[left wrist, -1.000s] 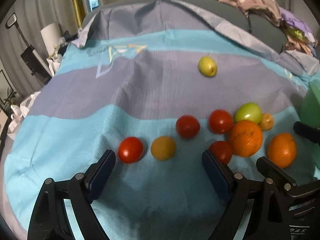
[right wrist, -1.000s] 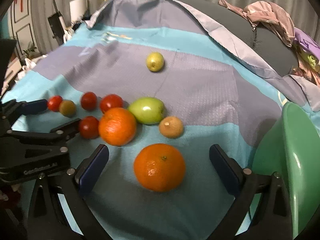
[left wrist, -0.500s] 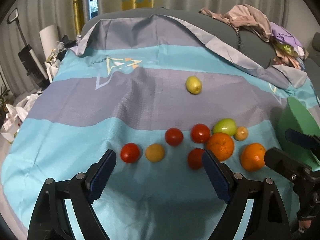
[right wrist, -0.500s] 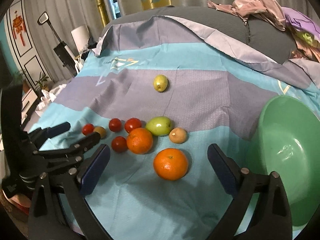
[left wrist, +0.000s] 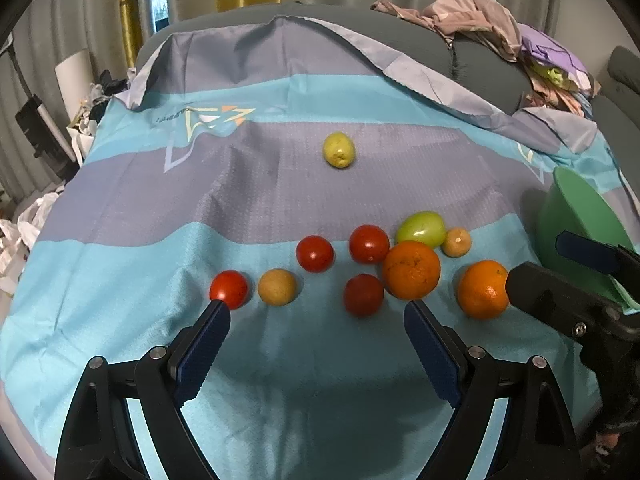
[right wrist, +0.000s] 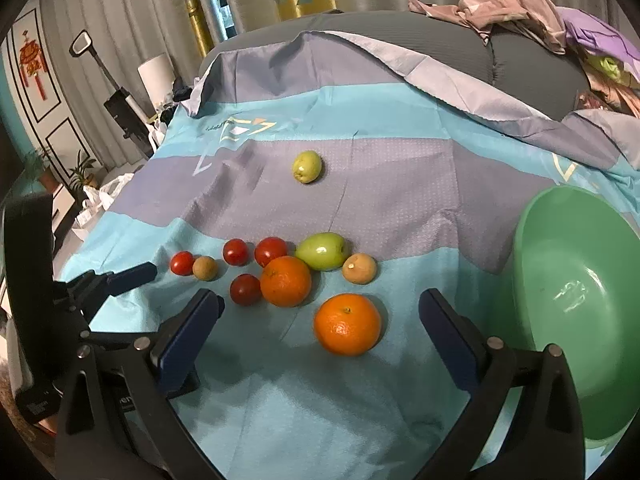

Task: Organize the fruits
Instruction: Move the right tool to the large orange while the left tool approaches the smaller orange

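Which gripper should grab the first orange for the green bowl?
Right, probably. The right gripper is open with the near orange lined up between its jaws and the green bowl beside it. The left gripper faces the tomatoes, farther from the bowl.

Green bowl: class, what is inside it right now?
No fruit shows in the green bowl; only its bare, shiny inside is visible. The right gripper frame hides its lowest edge, so that part cannot be checked.
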